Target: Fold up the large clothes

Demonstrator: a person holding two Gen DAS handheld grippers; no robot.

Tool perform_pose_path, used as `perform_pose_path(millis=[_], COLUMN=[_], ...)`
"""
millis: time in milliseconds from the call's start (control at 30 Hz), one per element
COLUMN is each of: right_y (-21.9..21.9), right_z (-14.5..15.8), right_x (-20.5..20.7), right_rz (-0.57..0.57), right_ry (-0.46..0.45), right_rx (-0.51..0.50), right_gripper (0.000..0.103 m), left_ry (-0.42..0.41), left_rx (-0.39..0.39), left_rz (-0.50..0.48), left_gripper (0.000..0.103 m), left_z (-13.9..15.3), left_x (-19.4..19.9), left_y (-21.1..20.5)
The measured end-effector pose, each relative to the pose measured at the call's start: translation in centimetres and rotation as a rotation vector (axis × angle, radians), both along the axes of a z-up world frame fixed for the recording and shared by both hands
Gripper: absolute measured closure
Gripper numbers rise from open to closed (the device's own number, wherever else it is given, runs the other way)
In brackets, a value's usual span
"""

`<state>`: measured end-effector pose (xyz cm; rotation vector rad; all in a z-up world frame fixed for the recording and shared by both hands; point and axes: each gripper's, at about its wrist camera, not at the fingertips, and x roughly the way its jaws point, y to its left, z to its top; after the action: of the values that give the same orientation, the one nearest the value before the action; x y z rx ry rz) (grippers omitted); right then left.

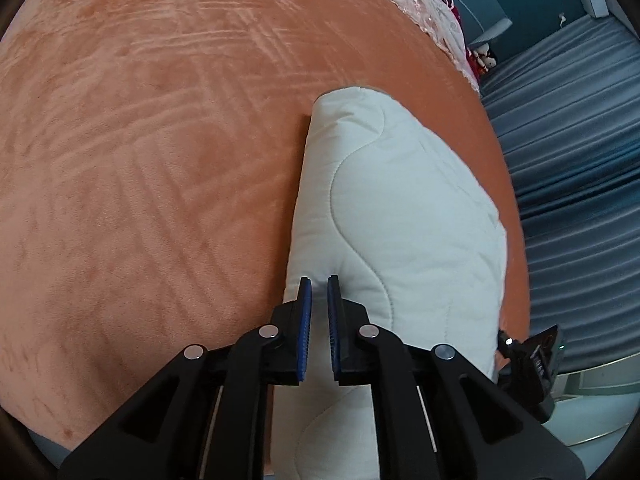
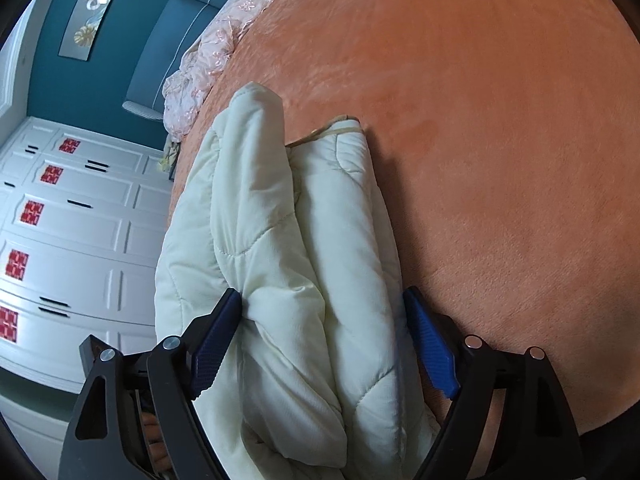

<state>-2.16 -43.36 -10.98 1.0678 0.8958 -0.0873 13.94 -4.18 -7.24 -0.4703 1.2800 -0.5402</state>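
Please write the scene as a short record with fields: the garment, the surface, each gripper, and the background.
garment: cream quilted jacket, folded into a long bundle with wavy stitching
surface: orange plush bedspread, jacket lying near its edge
left gripper: jaws nearly together, blue pads at the jacket's edge; whether fabric is pinched is unclear
right gripper: jaws wide, straddling the bundle; left pad touches fabric
background: pink lace fabric at the bed's far edge, white cabinets with red stickers, teal wall

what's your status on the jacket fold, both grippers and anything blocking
Left gripper nearly shut, pinching the jacket. Right gripper wide open, straddling the bunched jacket. Orange bedspread otherwise free, nothing blocking.
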Motion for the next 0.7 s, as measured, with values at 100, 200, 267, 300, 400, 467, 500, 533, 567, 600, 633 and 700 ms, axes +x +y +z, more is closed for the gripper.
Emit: perform_pose_path(millis=[100,200,267,300,400,467,500,533,567,600,633,700], right_y=[-0.1,0.1,0.2,0.3,0.2,-0.1,-0.1,-0.1,-0.1,0.0,0.0,0.1], right_z=[-0.6,-0.7,-0.8,-0.8,-0.7,-0.6,-0.6,-0.7,-0.7,-0.8,-0.9,-0.8], right_x=[-0.1,-0.1,0.0,0.0,0.4,1.0,1.1,1.1,1.3,1.3,1.4,1.5], right_rz=[0.006,0.02,0.024,0.028,0.035,0.042,0.042,0.041,0.041,0.039,0.037,0.029], right_ry=[-0.008,-0.016,-0.016,-0.015,-0.016,-0.017,-0.017,-0.018,-0.018,-0.018,-0.016,-0.008], right_rx=[0.043,0.033,0.031,0.029,0.032,0.031,0.029,0.027,0.024,0.02,0.018,0.003], right_gripper=[0.022,0.022,0.022,0.022,0.022,0.022,0.021,0.021,0.021,0.021,0.021,0.021], left_ry=[0.025,0.052,0.074,0.084,0.081,0.055,0.04,0.025,0.001,-0.022,-0.04,-0.06], left_rx=[-0.104,-0.077,-0.111,-0.134,-0.141,-0.113,-0.083,-0.05,0.005,0.047,0.076,0.115], left_rz=[0.015,-0.015,-0.01,-0.011,-0.033,-0.069,-0.088,-0.104,-0.122,-0.134,-0.137,-0.13], left_gripper=[0.085,0.059,0.041,0.036,0.021,0.009,0.007,0.005,0.005,0.005,0.005,0.005], left_z=[0.2,-0.6,-1.2,-1.4,-1.4,-1.2,-1.1,-1.1,-1.2,-1.2,-1.1,-0.9], left_x=[0.6,0.9,1.0,0.9,0.8,0.6,0.4,0.3,0.0,-0.2,-0.4,-0.6], left_y=[0.4,-0.5,-0.6,-0.7,-1.7,-2.9,-3.7,-4.4,-5.3,-5.9,-6.5,-7.0])
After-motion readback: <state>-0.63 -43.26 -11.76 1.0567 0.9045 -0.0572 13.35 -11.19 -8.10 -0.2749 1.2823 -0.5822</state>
